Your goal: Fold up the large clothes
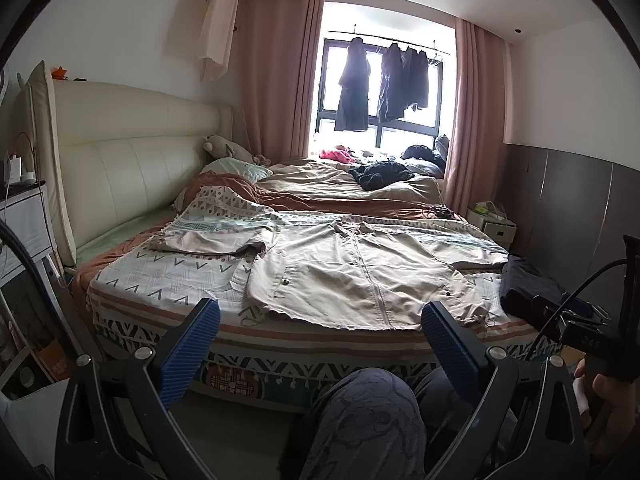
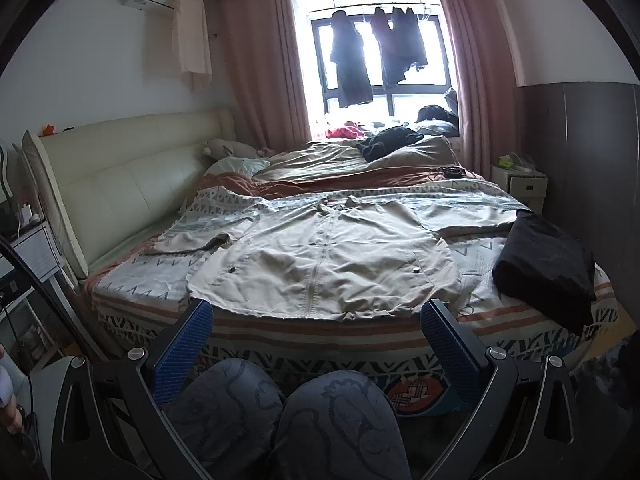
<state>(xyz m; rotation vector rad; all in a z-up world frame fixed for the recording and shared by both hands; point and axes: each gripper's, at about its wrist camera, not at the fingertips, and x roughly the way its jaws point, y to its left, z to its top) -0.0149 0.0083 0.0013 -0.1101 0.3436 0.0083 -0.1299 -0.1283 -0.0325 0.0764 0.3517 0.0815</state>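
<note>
Left gripper (image 1: 320,332), right gripper (image 2: 316,326) both spread wide, empty, short of beige jacket (image 2: 328,264). Advice: pinch sleeve cuff and hem corner, fold inward flat.

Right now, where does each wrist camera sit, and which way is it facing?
Left wrist: low before the bed's near edge, looking across the beige jacket to the window; open left gripper and a knee show.
Right wrist: same spot, a bit further right; open right gripper, both knees, black bundle.
Shared: jacket, bed, window.
</note>
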